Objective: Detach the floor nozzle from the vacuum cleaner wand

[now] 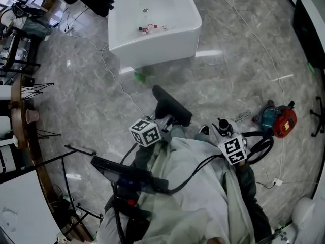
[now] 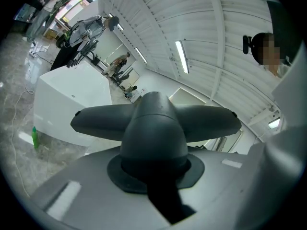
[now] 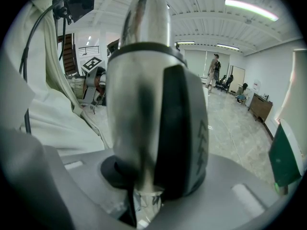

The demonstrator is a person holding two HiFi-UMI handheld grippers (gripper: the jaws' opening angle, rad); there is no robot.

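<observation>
The black floor nozzle hangs over the floor ahead of me, its T-shaped head spread across the left gripper view. My left gripper is shut on the nozzle's neck, which fills the gap between the jaws. The silver wand with a black clip on its side stands upright in the right gripper view. My right gripper is shut on it. In the head view the wand's end and the nozzle are well apart. A black hose loops from the wand side towards the right.
The red and teal vacuum body lies on the marble floor at the right. A white tub stands ahead, a green bottle at its foot. A white cable crosses the floor. Stands and furniture line the left edge.
</observation>
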